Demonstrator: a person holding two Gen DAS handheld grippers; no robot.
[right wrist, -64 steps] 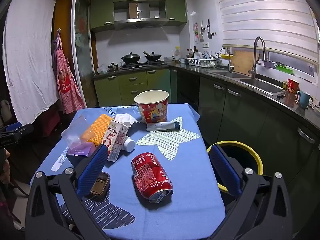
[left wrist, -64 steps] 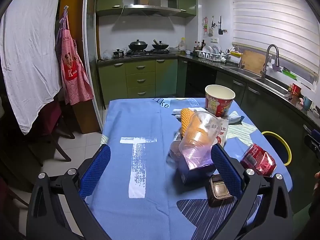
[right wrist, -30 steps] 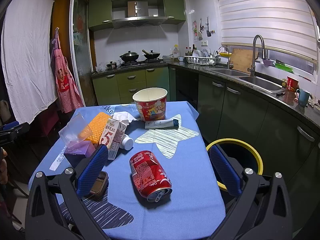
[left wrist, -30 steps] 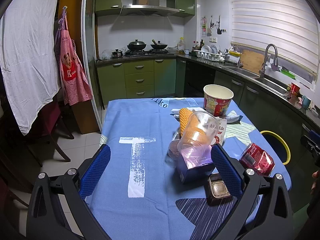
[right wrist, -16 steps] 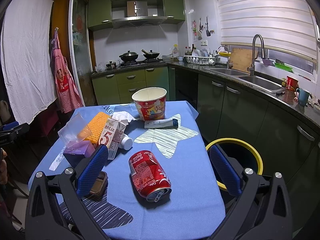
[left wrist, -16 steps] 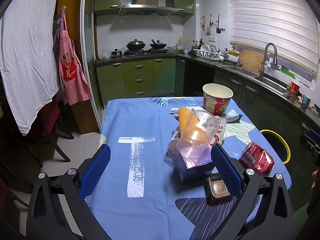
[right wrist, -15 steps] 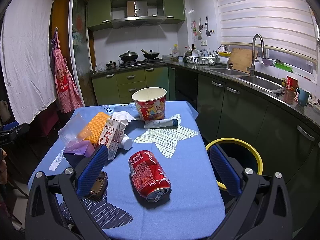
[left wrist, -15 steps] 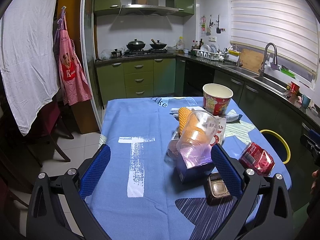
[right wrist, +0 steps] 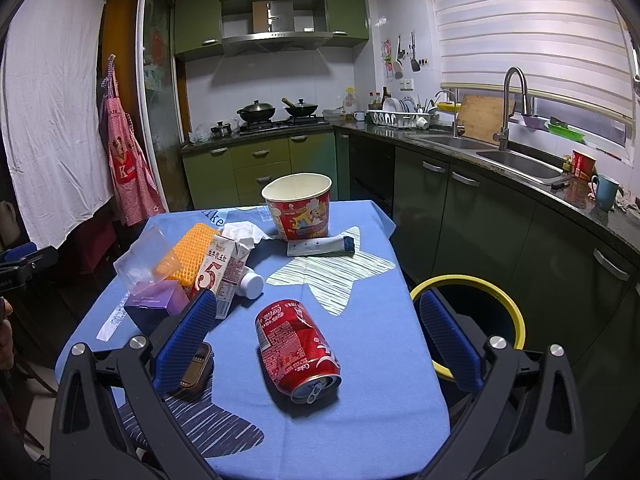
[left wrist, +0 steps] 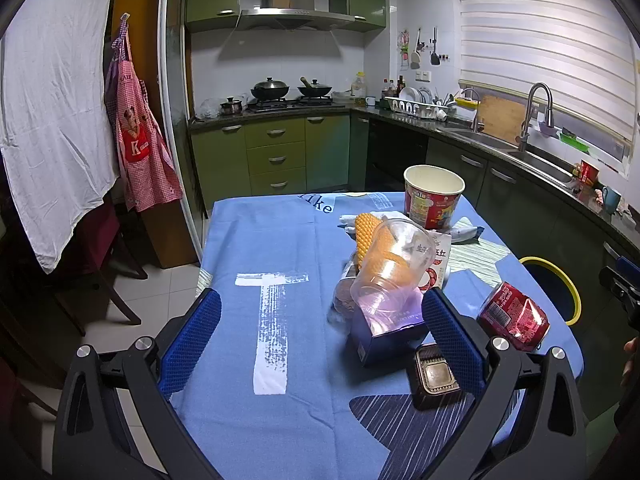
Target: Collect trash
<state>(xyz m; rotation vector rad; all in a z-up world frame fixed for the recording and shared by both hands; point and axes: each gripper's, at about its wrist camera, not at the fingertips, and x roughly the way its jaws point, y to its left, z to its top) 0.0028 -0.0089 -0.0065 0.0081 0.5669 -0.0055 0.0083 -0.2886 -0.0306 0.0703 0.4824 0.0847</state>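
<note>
Both sets of jaws stand wide apart and hold nothing. The right gripper [right wrist: 316, 344] hangs just short of the dented red can [right wrist: 297, 350], which lies on its side on the blue-clothed counter [right wrist: 372, 304], open end toward the camera. The left gripper [left wrist: 320, 336] hovers near the clear plastic cup [left wrist: 390, 266] leaning on a purple box [left wrist: 390, 328]. Nothing looks collected yet. I'd say the can comes first: lower, close across its body, carry it to the yellow-rimmed bin [right wrist: 466, 318] beside the counter.

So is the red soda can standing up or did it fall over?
Fallen over. The soda can lies on its side on the blue tablecloth, dented, its pull-tab top facing the camera.
</note>
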